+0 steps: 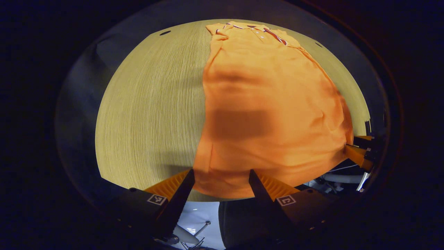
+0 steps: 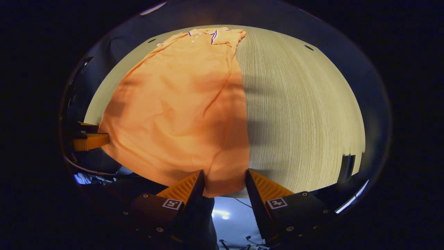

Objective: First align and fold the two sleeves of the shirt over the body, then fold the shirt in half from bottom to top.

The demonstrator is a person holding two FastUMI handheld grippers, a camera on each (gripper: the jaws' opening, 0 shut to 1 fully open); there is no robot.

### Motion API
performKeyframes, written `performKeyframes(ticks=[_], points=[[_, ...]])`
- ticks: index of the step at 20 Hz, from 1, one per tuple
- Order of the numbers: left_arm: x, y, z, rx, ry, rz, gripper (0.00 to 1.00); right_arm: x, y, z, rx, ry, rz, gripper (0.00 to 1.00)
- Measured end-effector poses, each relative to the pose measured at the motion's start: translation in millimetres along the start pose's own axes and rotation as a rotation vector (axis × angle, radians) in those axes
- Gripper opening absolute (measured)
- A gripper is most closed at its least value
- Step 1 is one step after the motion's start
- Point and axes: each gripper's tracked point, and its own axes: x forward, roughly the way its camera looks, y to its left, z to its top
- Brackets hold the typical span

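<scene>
My left tongs [image 1: 222, 175] stand wide apart at the near edge of the table [image 1: 149, 114], with the bottom hem of the orange shirt [image 1: 270, 114] lying between the two fingers. The fingers do not press on the cloth.

The shirt lies lengthwise on the wooden table, its collar [image 1: 258, 31] at the far end and its hem hanging just over the near edge. The body looks narrow, with the sides turned in over it and a few soft creases across the cloth.

My right tongs [image 2: 224, 175] are wide too, straddling the other bottom corner of the shirt [image 2: 180, 107], the hem between the fingers without being pinched.

In the left gripper view, my right tongs [image 1: 359, 152] show at the shirt's far side edge. In the right gripper view, my left tongs [image 2: 91, 140] touch the opposite edge.
</scene>
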Motion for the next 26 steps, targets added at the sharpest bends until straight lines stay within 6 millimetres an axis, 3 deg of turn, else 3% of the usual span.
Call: performKeyframes(ticks=[2,4,6,7,8,9,11,19,20,23,26], points=[[3,-1,-2,0.002,0.032,-0.002,0.95,-2,-10,4,0.074,0.003,-0.024,0.60],[0,-5,-2,-0.013,0.037,0.001,0.86,0,-7,2,0.092,0.008,0.017,0.42],[1,-12,-2,-0.017,0.024,0.008,0.58,0,-5,2,0.102,0.014,0.034,0.43],[0,-15,-2,-0.005,0.026,0.016,0.31,0,-5,4,0.073,0.010,0.047,0.38],[0,-16,-3,0.013,0.025,0.028,0.18,-14,-2,10,0.132,-0.016,0.040,0.20],[1,-16,-2,0.028,0.024,0.036,0.10,14,1,8,0.144,-0.014,0.050,0.02],[0,-17,-1,0.028,0.012,0.028,0.09,-2,5,12,0.148,-0.026,0.080,0.04],[7,-13,-1,-0.048,-0.046,-0.080,0.08,2,8,7,0.115,0.004,0.107,0.04],[-2,-12,-1,-0.059,-0.045,-0.096,0.01,0,8,7,0.113,0.004,0.109,0.04],[-4,-16,-5,-0.064,-0.019,-0.125,0.01,-3,16,11,0.118,-0.019,0.146,0.04],[-24,-19,15,-0.088,-0.086,-0.145,0.01,-16,18,26,0.121,-0.071,0.178,0.04]])
